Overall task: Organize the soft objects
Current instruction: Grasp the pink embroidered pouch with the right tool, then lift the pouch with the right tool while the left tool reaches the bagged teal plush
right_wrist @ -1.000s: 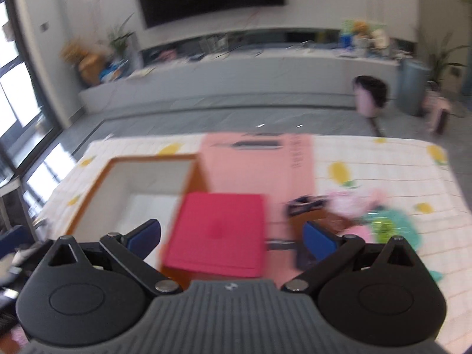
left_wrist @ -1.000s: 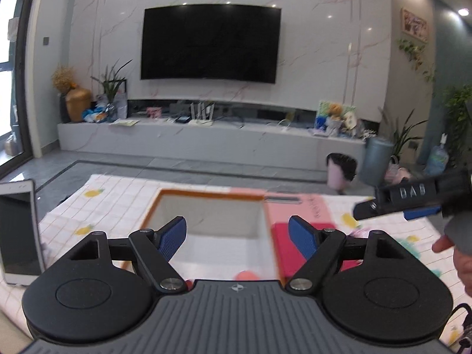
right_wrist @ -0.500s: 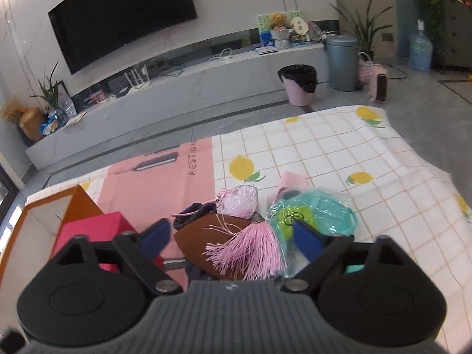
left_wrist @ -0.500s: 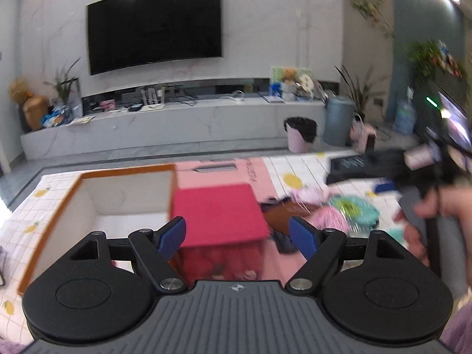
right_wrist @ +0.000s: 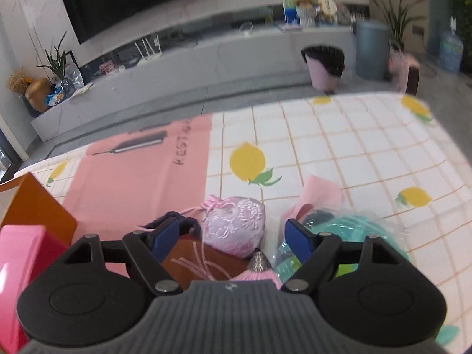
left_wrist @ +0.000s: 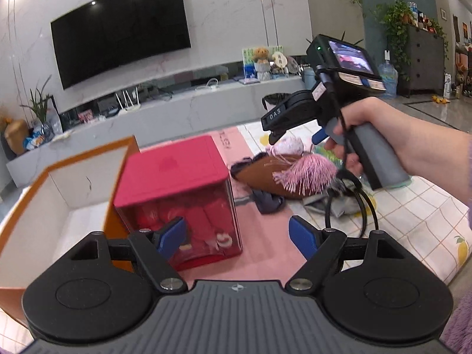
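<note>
While your right hand-held gripper (right_wrist: 233, 240) hangs spread at frame centre, close squarely on the pouch (right_wrist: 236, 225), avoiding the tassel (left_wrist: 306, 172).

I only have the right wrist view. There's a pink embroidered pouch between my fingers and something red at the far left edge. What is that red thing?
Observer: It's a red box with a clear front; red soft items show inside it.
Operator: Where does it sit?
Observer: On the pink mat, right beside an open orange box with a white inside.
Operator: Is the left gripper holding anything?
Observer: No. The left gripper is open, in front of the red box's lower right corner.
Operator: How high is my gripper over the pile?
Observer: The right gripper hovers just above the pouch and the pink tassel.
</note>
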Tool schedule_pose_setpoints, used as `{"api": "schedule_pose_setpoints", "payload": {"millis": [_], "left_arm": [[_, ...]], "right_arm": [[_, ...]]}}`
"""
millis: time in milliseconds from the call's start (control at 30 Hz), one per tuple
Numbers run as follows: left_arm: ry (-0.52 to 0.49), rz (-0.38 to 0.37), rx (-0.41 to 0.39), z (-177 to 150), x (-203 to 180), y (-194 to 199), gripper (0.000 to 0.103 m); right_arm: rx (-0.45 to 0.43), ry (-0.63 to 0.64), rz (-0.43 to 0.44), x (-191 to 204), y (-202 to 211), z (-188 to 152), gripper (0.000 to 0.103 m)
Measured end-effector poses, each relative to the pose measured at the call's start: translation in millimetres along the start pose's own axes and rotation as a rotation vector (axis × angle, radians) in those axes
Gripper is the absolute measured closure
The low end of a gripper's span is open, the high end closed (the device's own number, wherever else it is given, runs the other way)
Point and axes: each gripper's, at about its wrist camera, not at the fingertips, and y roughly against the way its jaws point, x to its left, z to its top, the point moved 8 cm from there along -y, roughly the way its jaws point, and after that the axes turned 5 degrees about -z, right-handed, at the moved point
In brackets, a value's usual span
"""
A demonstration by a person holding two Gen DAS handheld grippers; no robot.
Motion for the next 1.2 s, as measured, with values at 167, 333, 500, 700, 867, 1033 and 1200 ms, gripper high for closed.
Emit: {"api": "schedule_pose_setpoints", "payload": {"millis": [167, 333, 500, 700, 867, 1033, 1200], "left_arm": [[-0.027, 0.017, 0.057, -10.7, 1.0, -12.4, 0.010], [-0.023, 0.027, 0.104, -19.5, 2.2, -17.2, 0.010], [-0.025, 0.019, 0.091, -22.6, 3.1, -11.0, 0.010], [-0.049, 0.033, 0.056, -21.9, 4.8, -9.6, 0.010], [-0.031, 0.035, 0.064, -20.9, 5.5, -9.0, 0.010], [-0.014, 0.036, 0.031, -13.1, 12.1, 2.2, 0.010], [0.039, 0.021, 0.019, -7.1, 24.2, 12.0, 0.010]], "right_arm": [[0.019, -0.013, 0.016, -2.3, -28.1, 3.2, 0.025], [0.004, 0.016, 0.026, -0.1, -32.7, 0.1, 0.052], [0.007, 0.006, 0.032, -1.8, -27.4, -1.6, 0.060], [-0.062, -0.040, 0.062, -5.0, 3.3, 6.1, 0.061], [-0.203, -0.100, 0.117, -10.6, 63.5, 20.1, 0.061], [-0.276, -0.129, 0.194, -11.1, 131.1, 26.7, 0.061], [-0.120, -0.091, 0.164, -2.0, 156.2, -19.2, 0.061]]}}
